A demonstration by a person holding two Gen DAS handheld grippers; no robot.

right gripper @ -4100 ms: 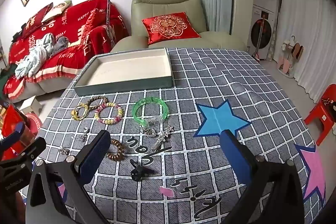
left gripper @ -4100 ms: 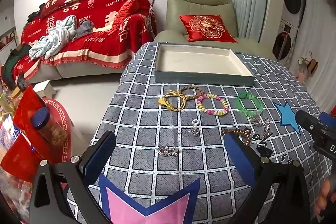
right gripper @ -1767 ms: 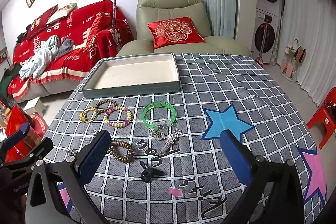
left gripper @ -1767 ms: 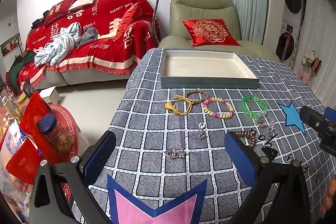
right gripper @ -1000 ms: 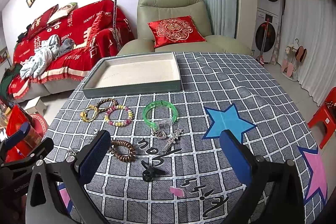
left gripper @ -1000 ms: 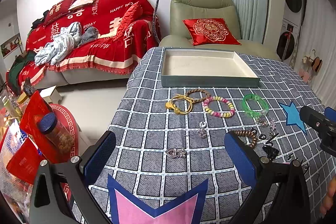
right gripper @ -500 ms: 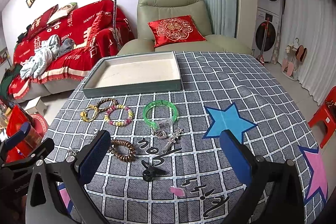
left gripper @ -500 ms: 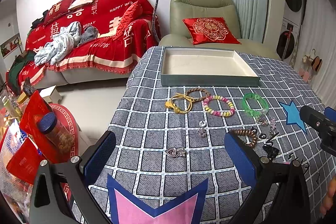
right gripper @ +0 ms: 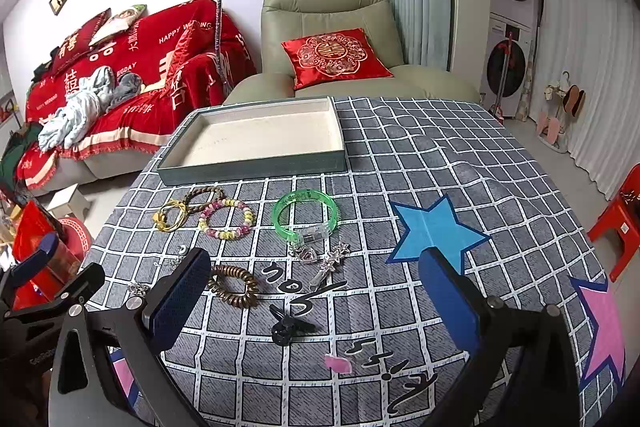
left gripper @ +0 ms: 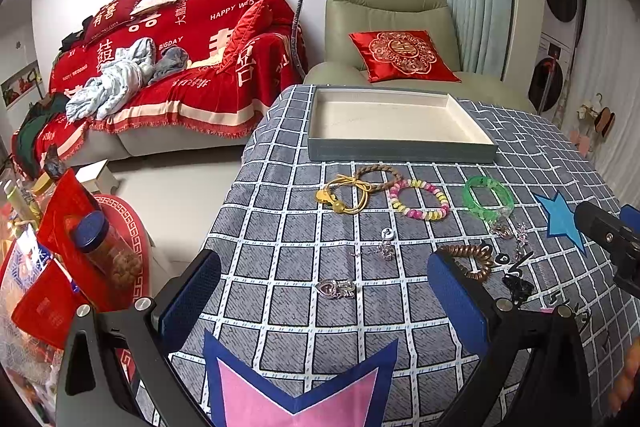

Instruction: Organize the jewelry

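Both the left gripper and right gripper hang spread wide, holding nothing. The jewelry lies mid-table before the empty tray. The green bangle looks stiff, light, slippery: pinch across its rim. The bead bracelet likely flops.

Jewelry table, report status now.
Left gripper open, empty; right gripper open, empty. Tray bare; green bangle, bead bracelet on the cloth. Nothing blocks the tray.
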